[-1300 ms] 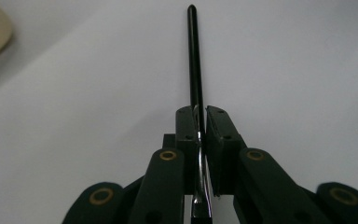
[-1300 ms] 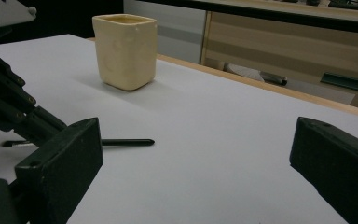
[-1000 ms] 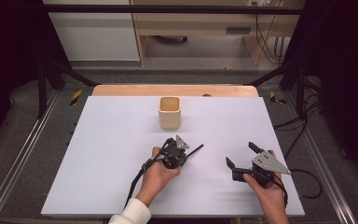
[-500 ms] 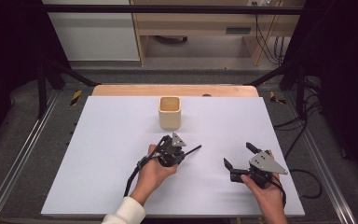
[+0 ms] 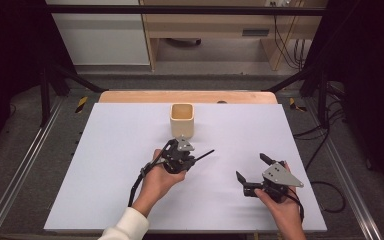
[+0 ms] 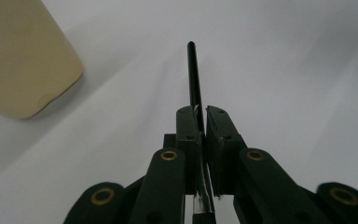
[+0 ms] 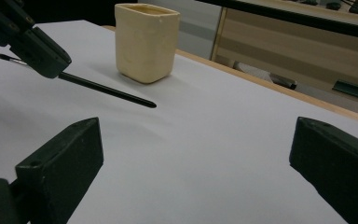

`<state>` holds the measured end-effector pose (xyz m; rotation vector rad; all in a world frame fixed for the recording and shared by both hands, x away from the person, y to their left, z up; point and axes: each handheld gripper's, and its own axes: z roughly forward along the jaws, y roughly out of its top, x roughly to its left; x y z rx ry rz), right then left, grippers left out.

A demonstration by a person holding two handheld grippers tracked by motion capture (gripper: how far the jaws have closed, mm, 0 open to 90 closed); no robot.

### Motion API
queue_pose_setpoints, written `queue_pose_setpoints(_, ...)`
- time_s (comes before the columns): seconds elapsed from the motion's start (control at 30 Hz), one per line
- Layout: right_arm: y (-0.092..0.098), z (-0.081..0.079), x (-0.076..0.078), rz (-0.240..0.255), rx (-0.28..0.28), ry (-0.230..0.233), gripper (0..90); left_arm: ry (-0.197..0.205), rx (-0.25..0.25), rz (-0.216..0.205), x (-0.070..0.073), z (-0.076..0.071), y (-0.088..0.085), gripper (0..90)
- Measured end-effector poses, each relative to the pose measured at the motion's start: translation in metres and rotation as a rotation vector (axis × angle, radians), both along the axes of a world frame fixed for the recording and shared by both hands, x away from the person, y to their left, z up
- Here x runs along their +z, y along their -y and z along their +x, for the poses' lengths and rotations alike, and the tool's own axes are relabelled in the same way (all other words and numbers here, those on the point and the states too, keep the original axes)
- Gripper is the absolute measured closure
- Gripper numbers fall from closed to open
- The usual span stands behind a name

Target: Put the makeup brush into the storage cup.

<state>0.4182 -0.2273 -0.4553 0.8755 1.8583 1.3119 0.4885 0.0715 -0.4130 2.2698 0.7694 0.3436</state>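
High view: my left gripper (image 5: 185, 159), mid-frame, clamps a thin black brush (image 5: 204, 154) pointing right, with the cream cup (image 5: 182, 120) just above it, nearer than to the right gripper (image 5: 252, 172), lower right

Left gripper view: cup upper left

Right gripper view: my jaws gape, empty, cup top centre

White table sheet (image 5: 110, 165) covers most of the tabletop; bare wooden edge strip (image 5: 130, 96) shows along the far side. Small dark spot (image 5: 222, 102) on that strip, too small to tell what. Metal rails (image 5: 25, 165) run down both sides of the table. Yellow-and-black marked pieces (image 5: 81, 104) lie at the two far corners. Beyond the table: white cabinet (image 5: 100, 35) at left, wooden bench (image 5: 215, 25) at centre. Black cables (image 5: 280, 40) hang beside the bench; more trail on the floor at right.
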Motion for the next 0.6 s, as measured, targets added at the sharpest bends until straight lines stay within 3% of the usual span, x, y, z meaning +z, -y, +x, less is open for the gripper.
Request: queue_pose_setpoints(0.6,-0.02,-0.003,0.004,-0.066,0.028,0.032,6.0,0.007,-0.043,-0.018,0.012,-0.003,-0.007,83.8)
